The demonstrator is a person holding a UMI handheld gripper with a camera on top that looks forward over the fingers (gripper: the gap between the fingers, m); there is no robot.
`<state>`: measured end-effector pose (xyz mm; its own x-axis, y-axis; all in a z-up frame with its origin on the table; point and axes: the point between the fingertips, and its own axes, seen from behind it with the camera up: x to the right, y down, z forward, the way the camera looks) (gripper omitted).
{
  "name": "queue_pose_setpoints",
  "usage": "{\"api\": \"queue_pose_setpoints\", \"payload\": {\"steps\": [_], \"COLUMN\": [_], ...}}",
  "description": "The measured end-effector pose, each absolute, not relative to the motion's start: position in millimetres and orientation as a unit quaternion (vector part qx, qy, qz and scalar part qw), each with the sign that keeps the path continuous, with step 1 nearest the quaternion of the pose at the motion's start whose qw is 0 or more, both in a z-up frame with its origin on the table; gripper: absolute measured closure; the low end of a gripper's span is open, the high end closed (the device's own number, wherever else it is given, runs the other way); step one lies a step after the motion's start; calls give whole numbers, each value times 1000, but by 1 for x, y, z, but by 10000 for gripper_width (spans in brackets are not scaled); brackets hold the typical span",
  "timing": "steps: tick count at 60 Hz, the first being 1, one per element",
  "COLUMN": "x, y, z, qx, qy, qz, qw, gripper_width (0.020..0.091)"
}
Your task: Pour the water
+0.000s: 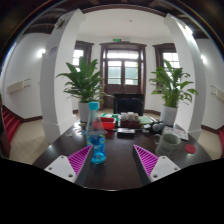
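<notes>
A clear plastic water bottle (96, 135) with a blue cap and blue-tinted base stands upright on the dark table (113, 165), just ahead of my left finger. My gripper (113, 160) is open, its magenta pads (79, 160) spread wide at either side. The bottle sits nearer the left pad and is not touched by either one. A grey cup (169, 142) stands on the table beyond my right finger. Nothing is held between the fingers.
Farther back on the table lie a red bowl (108, 123), a dark box (126, 132) and other small items. Two large potted plants (83, 82) flank a dark door (124, 72) between white pillars. Red chairs (10, 125) stand at the left.
</notes>
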<state>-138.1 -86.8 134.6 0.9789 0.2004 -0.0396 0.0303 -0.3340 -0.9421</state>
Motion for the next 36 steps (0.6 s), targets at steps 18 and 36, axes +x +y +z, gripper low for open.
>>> {"api": "queue_pose_setpoints", "payload": {"steps": [18, 36], "x": [-177, -215], "y": [-25, 43], "z": [131, 128], "qx": [-797, -787], "qy": [-83, -73], "qz": [106, 120], "qw": [589, 600], "gripper_width": [312, 357]}}
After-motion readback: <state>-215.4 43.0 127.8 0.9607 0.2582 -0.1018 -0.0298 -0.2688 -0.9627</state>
